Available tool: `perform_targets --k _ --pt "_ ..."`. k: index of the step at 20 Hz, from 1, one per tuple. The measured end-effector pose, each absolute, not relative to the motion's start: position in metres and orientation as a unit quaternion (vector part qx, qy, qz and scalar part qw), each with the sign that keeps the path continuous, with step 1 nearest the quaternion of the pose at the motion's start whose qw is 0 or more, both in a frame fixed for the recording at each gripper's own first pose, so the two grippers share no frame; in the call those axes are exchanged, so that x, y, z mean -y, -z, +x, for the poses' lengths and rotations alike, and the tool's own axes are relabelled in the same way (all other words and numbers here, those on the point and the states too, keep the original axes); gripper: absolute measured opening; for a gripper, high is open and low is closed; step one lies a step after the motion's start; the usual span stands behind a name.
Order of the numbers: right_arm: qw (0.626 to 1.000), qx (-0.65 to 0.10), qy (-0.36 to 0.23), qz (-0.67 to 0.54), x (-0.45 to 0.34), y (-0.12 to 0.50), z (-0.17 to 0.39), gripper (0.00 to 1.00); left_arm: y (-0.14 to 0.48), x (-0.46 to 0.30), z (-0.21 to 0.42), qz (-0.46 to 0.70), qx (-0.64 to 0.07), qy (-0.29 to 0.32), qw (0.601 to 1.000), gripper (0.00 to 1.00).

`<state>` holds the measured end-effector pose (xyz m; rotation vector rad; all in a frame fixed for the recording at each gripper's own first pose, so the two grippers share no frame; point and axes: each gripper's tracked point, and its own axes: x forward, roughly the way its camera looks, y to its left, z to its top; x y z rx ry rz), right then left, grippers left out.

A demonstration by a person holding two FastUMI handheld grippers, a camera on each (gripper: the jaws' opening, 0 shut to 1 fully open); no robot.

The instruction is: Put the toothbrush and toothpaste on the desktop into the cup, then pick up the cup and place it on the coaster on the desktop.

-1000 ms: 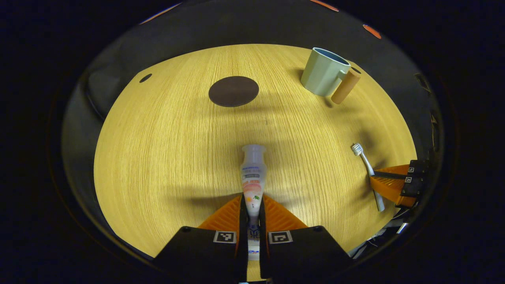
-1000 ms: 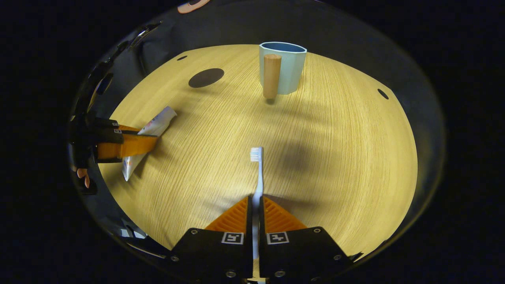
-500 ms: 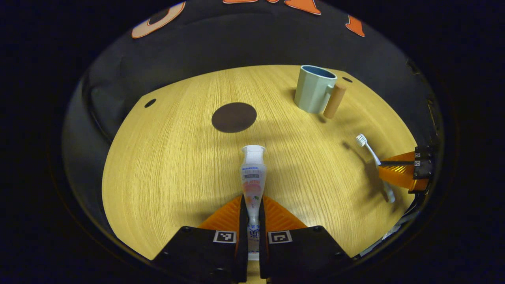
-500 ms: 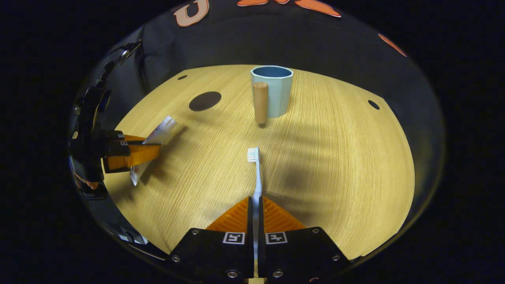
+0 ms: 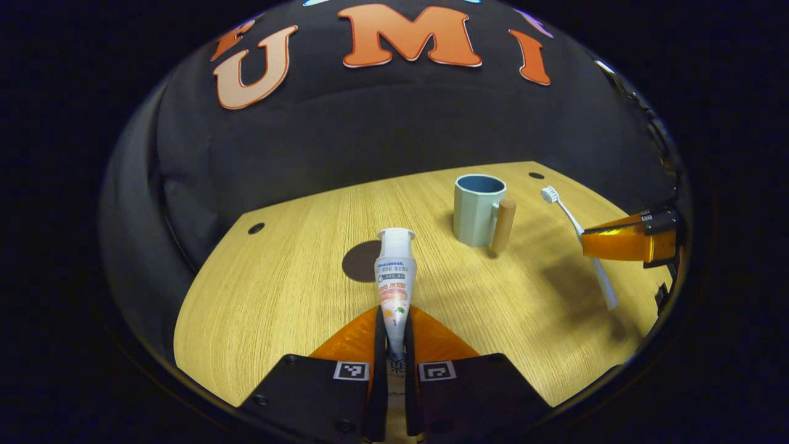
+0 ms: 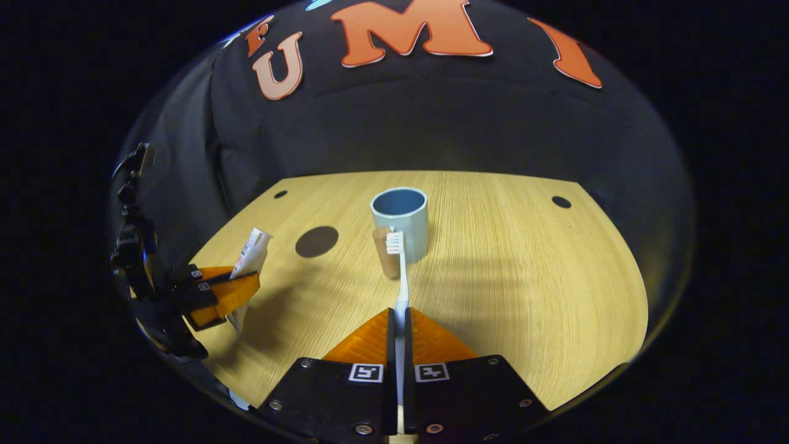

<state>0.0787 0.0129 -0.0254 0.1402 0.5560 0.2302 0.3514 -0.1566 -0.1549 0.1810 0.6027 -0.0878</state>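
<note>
My left gripper (image 5: 394, 320) is shut on a white toothpaste tube (image 5: 395, 280), cap pointing forward, held up off the wooden table (image 5: 277, 308). The right gripper (image 6: 399, 317) is shut on a white toothbrush (image 6: 400, 277), bristles forward and lifted above the table. A pale blue cup (image 6: 400, 222) with a wooden handle (image 6: 385, 253) stands upright ahead of the toothbrush; in the left gripper view the cup (image 5: 478, 209) is ahead and to the right. A dark round coaster (image 5: 360, 262) lies just behind the tube's cap, and the coaster (image 6: 317, 241) sits left of the cup.
The right gripper (image 5: 622, 243) with the toothbrush (image 5: 579, 243) appears at the right of the left gripper view. The left gripper (image 6: 219, 293) with the tube (image 6: 249, 259) appears at the left of the right gripper view. Black cloth wall stands behind the table's far edge.
Both grippers have risen and tilted up from the table, carrying the toothpaste and the toothbrush. The cup and coaster now sit lower in both views, with more of the wall in sight.
</note>
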Motion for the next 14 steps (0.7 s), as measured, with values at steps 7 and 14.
perform_targets --k 7,14 --pt "0.973 -0.177 -0.112 0.092 -0.003 -0.031 0.118 0.04 0.104 0.158 0.352 0.067 -0.203 0.04 0.976 0.15" --pt "0.981 -0.092 -0.111 0.127 -0.014 -0.071 0.16 0.04 0.083 0.155 0.354 0.053 -0.152 0.035 0.986 0.15"
